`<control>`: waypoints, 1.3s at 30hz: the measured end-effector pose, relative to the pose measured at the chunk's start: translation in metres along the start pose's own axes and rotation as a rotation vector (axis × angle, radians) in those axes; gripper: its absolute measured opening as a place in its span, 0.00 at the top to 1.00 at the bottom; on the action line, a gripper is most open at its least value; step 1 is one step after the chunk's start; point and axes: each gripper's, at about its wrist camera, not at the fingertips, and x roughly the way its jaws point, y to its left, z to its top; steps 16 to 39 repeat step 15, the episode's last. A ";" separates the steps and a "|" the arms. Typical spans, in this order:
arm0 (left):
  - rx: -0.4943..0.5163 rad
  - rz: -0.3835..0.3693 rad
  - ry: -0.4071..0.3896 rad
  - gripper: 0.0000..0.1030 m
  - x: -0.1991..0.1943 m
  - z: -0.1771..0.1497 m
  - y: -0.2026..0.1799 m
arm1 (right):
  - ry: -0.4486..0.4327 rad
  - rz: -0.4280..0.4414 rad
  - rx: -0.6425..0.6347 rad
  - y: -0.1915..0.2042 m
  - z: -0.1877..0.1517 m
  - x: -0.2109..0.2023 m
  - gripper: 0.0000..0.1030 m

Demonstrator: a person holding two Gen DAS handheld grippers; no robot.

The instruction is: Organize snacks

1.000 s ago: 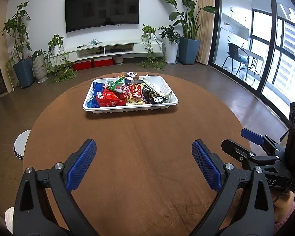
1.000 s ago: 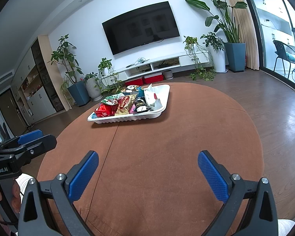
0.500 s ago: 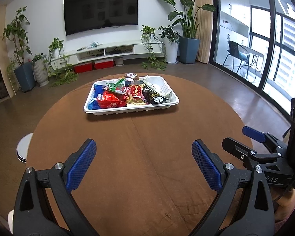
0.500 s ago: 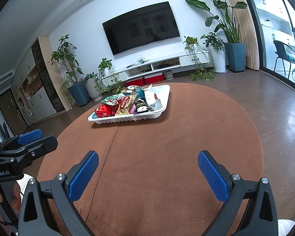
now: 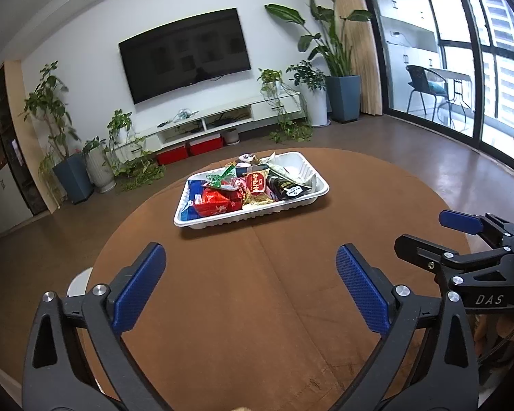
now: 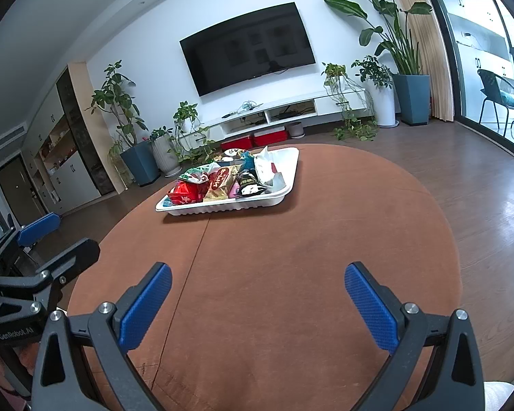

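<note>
A white tray (image 5: 293,164) (image 6: 284,157) heaped with wrapped snacks sits on the far half of a round brown table (image 5: 257,291) (image 6: 291,257). A red packet (image 5: 214,202) (image 6: 183,193) lies at its near left, a dark packet (image 5: 286,186) (image 6: 248,179) at its near right. My left gripper (image 5: 250,284) hangs open over the near part of the table, well short of the tray, nothing between its fingers. My right gripper (image 6: 257,303) is open too, beside it on the right, and shows in the left wrist view (image 5: 438,233).
A white round stool (image 5: 78,281) stands below the table's left edge. Beyond the table are a low TV cabinet (image 5: 222,123), potted plants (image 5: 72,178) and glass doors (image 5: 479,68) at the right. A hand holds the left gripper's handle (image 6: 3,339).
The left wrist view has tilted up a little: the tray sits lower in the frame and more of the wall shows. Both grippers stay open. The right gripper has scarcely moved.
</note>
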 end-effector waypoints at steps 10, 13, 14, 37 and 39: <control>-0.052 -0.058 0.052 0.02 0.016 -0.010 0.004 | 0.001 0.000 0.001 0.000 -0.001 0.000 0.00; -0.040 -0.052 0.054 0.04 0.019 -0.013 0.003 | 0.002 0.001 0.004 0.000 -0.001 0.000 0.00; -0.032 -0.046 0.054 0.04 0.020 -0.014 0.001 | 0.001 0.001 0.002 0.000 -0.001 0.000 0.00; -0.027 -0.047 0.052 0.04 0.019 -0.014 0.000 | 0.001 0.000 0.002 0.000 -0.001 0.000 0.00; -0.027 -0.047 0.052 0.04 0.019 -0.014 0.000 | 0.001 0.000 0.002 0.000 -0.001 0.000 0.00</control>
